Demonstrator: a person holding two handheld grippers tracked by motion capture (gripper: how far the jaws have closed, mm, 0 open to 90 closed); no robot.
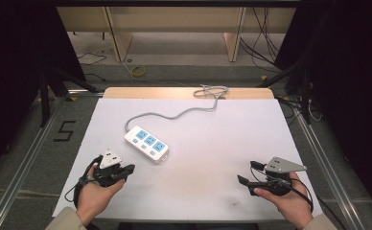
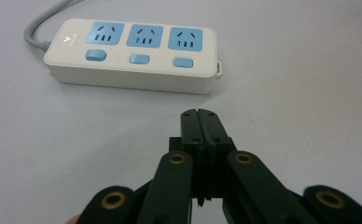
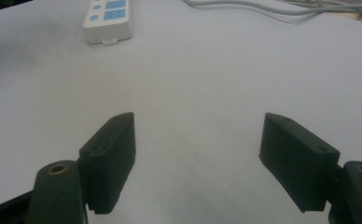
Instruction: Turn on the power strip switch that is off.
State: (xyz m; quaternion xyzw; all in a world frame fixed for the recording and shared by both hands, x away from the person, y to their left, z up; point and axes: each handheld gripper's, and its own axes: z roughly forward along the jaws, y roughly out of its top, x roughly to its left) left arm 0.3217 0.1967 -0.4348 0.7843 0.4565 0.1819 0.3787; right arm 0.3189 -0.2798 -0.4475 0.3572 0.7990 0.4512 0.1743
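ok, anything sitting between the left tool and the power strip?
Nothing visible. In the left gripper view, bare white tabletop lies between the shut left tool and the power strip. Its grey cord runs off the far end, away from the tool.

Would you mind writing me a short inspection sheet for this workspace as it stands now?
Surface: white table, a few faint marks near the front edge.
Job's things: white power strip with three blue sockets, lying flat, untouched.
Clutter: nothing seen.
Grippers: left gripper shut, empty, pointing at the strip; right gripper open, empty, above bare table.
Cables: grey strip cord runs to a loose bundle at the far edge; a black cable trails from each gripper.
Surroundings: dark curtains at both sides, floor marker "5", wires on the floor beyond.
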